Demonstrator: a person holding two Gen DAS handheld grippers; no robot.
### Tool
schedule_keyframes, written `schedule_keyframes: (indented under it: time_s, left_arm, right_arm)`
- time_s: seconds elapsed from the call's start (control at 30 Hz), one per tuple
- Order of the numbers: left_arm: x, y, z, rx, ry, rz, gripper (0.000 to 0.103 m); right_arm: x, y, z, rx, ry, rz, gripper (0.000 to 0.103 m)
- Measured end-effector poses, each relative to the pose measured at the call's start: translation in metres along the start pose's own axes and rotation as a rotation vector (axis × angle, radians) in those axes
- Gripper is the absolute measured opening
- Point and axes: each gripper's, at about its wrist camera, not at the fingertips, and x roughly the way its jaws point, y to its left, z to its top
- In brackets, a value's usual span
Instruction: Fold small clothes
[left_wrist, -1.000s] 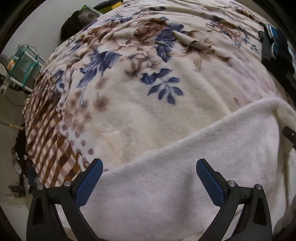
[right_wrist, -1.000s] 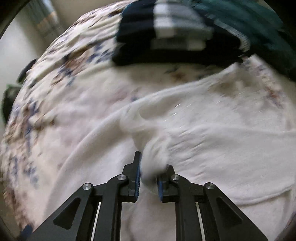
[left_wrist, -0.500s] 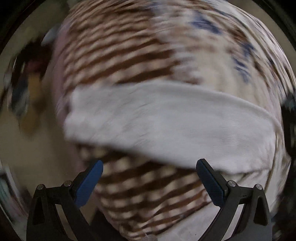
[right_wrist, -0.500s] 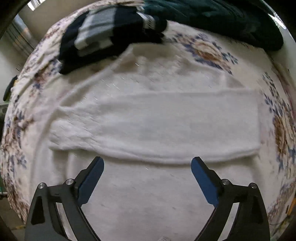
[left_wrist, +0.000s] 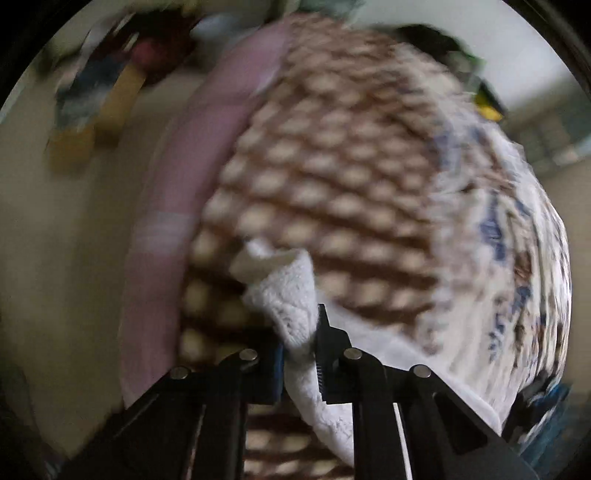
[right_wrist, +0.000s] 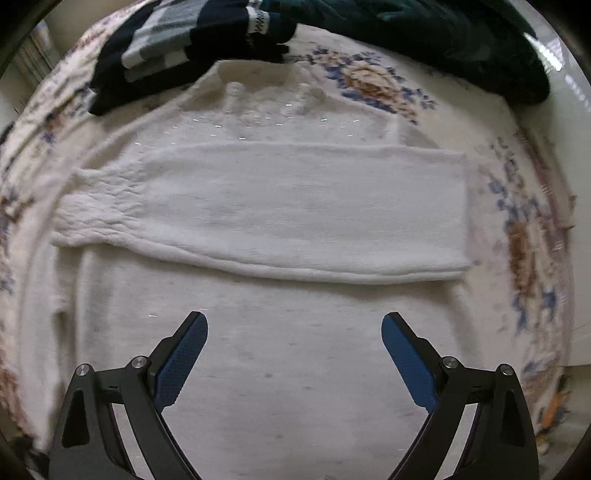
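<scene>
White sweater (right_wrist: 295, 369) lies flat on the floral blanket (right_wrist: 524, 229) of the bed, spread beneath and ahead of the right gripper (right_wrist: 294, 349), one sleeve (right_wrist: 280, 210) folded straight across the body just beyond its fingertips. Dark clothes (right_wrist: 192, 44) sit further ahead, touching the collar. The right gripper hangs wide open, holding nothing. The left gripper (left_wrist: 300, 354) has just closed, and now pinches a fluffy white edge (probably the other cuff, though blur hides it) over the checked border (left_wrist: 332, 192) of the blanket. The bite looks shallow; a quick pull could slip the knit free or drag the folded sleeve askew.
</scene>
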Motion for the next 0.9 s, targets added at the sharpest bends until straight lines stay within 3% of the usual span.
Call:
schedule_keyframes:
  time_s: [0.1,0.23,0.4,0.6,0.8,0.9]
  left_arm:
    - [-0.022,-0.059,-0.005,0.231,-0.101,-0.017,0.01]
    - [-0.059,-0.15,-0.047,0.552,-0.193,-0.098,0.009]
    - [-0.095,-0.245,-0.134,0.853,-0.187,-0.265,0.009]
    - [-0.122,-0.337,-0.293,1.16,-0.089,-0.465,0.009]
    - [-0.138,-0.378,-0.468,1.421,0.021,-0.583,0.009]
    - [-0.136,-0.383,-0.543,1.54,0.07,-0.598,0.009]
  right_arm:
    - [-0.004,-0.012,0.004,0.002,-0.041,-0.039,0.097]
    - [-0.006,-0.03,0.011,0.03,-0.063,-0.046,0.097]
    - [0.005,-0.07,0.019,0.128,-0.043,-0.004,0.097]
    - [0.035,-0.145,0.008,0.307,0.024,0.044,0.097]
    - [0.063,-0.229,-0.013,0.44,0.091,0.032,0.097]
    - [0.071,-0.27,-0.023,0.499,0.114,0.01,0.097]
